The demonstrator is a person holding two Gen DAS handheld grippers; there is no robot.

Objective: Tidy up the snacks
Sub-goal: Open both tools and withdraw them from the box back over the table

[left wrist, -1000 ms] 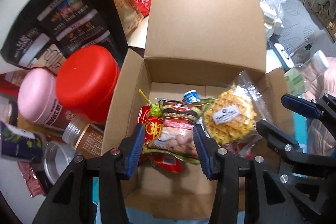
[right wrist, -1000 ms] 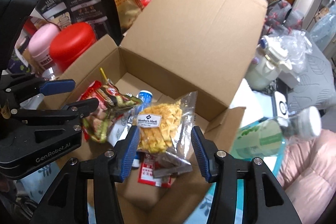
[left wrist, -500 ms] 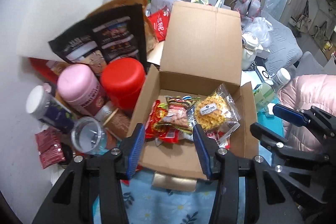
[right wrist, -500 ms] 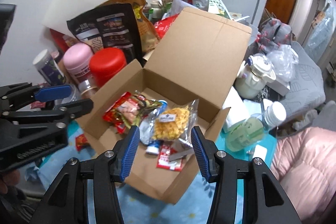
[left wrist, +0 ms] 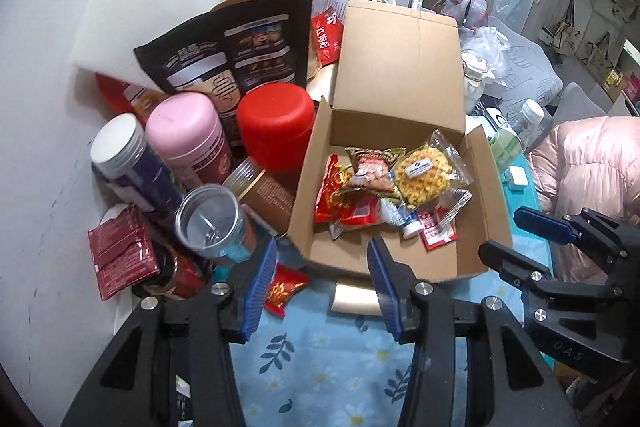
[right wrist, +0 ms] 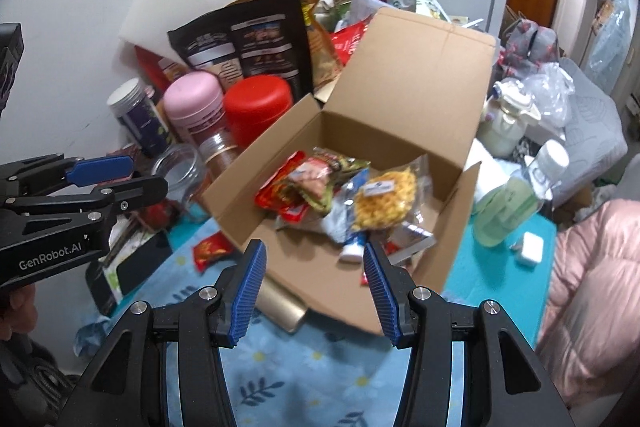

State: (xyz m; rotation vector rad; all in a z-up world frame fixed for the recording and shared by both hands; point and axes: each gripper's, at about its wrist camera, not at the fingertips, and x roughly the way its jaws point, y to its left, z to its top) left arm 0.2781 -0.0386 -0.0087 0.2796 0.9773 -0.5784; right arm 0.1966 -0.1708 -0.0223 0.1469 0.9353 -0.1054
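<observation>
Now, from the left wrist: left tool (left wrist: 322, 279) gapes with nothing between its pads, hovering over the near edge of the cardboard box (left wrist: 400, 67), snacks piled inside, the yellow waffle snack bag (left wrist: 424, 175) at two o'clock. Over to the right wrist: right tool (right wrist: 312, 275) also parted and empty, box ahead at twelve, red-lidded jar (right wrist: 258, 107) at eleven on the worktop (right wrist: 312, 367).
</observation>
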